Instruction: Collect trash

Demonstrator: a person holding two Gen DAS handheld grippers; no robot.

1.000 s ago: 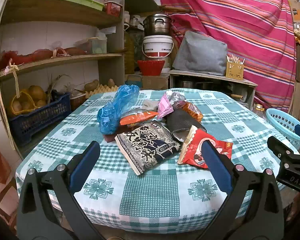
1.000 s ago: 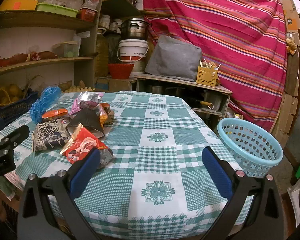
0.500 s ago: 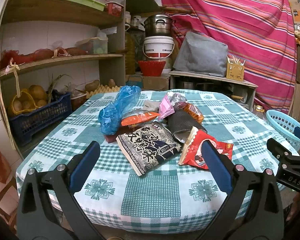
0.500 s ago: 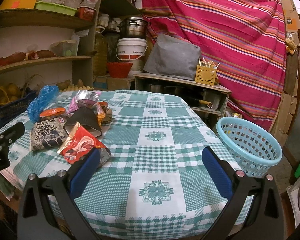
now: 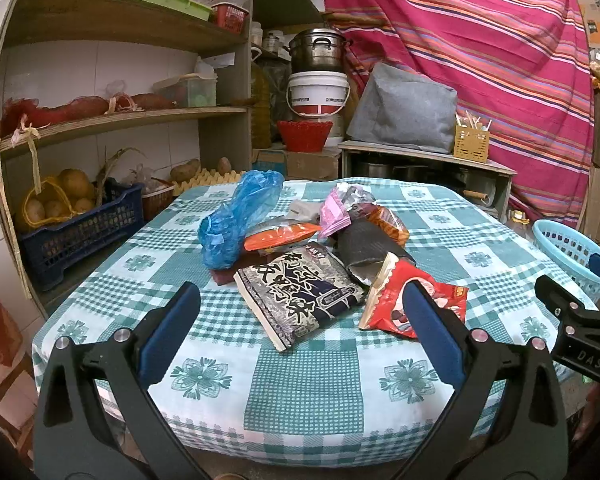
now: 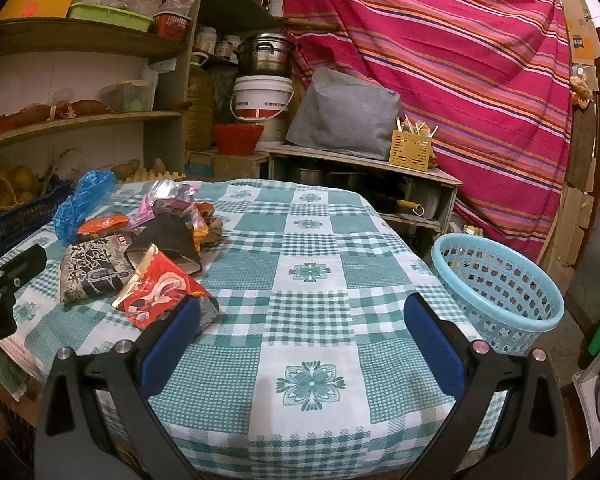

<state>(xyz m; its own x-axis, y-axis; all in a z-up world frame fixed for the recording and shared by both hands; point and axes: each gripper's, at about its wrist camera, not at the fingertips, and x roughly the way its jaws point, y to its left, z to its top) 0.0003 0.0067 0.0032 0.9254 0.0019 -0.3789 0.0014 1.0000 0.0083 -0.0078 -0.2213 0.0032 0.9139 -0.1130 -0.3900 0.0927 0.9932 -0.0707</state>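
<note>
A heap of wrappers lies on the green checked tablecloth (image 5: 300, 384): a black-and-white snack bag (image 5: 300, 296), a red packet (image 5: 396, 300), a blue plastic bag (image 5: 240, 220), an orange wrapper (image 5: 280, 236), a dark pouch (image 5: 368, 244) and a pink foil wrapper (image 5: 334, 216). My left gripper (image 5: 300, 320) is open and empty, short of the snack bag. My right gripper (image 6: 300, 328) is open and empty above the cloth, with the red packet (image 6: 160, 288) by its left finger. A light blue basket (image 6: 496, 284) stands off the table's right edge.
Wooden shelves (image 5: 120, 116) with crates, potatoes and boxes stand left. A white bucket (image 5: 318, 92), a red bowl (image 5: 304, 134), a grey cushion (image 5: 404, 110) and a low cabinet (image 6: 364, 168) are behind the table. A striped curtain (image 6: 440, 48) hangs at the back.
Both grippers have drifted slightly; the right wrist view has shifted a little to the left and nearer the table. Nothing was grasped or moved.
</note>
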